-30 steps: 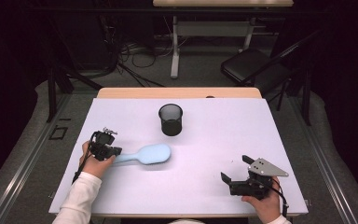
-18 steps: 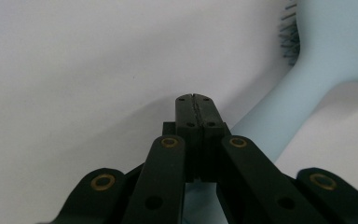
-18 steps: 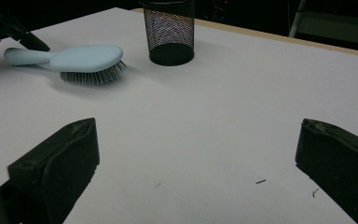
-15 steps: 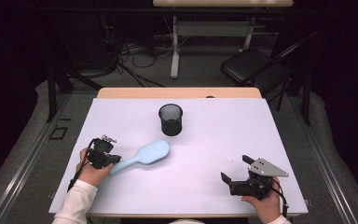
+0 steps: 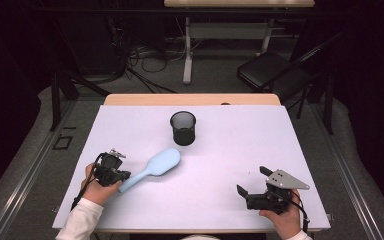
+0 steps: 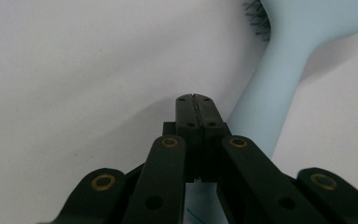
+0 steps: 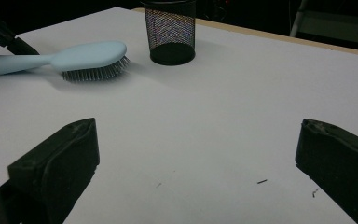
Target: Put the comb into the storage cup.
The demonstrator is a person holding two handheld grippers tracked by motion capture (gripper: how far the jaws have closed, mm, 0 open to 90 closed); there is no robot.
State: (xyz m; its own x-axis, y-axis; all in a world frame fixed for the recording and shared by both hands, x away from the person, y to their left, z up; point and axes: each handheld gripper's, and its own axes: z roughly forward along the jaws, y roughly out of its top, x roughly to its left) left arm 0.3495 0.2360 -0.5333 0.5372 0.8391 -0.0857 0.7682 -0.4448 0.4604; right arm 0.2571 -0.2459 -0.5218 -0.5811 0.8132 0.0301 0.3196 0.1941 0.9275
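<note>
The left gripper [image 5: 121, 179] pinches the handle end of the pale blue hairbrush [image 5: 152, 168], whose long axis runs ahead of its fingertips toward the mesh cup [image 5: 183, 128], while the right gripper [image 5: 250, 183] rests spread, well apart.

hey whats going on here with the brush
A person works at a white table with tongs in each hand. The left tongs are shut and sit against the handle of a light blue plastic hairbrush, which lies bristles down, its head angled toward a black mesh cup; a real grip cannot be confirmed. The right tongs rest open near the table's front right, holding nothing.
</note>
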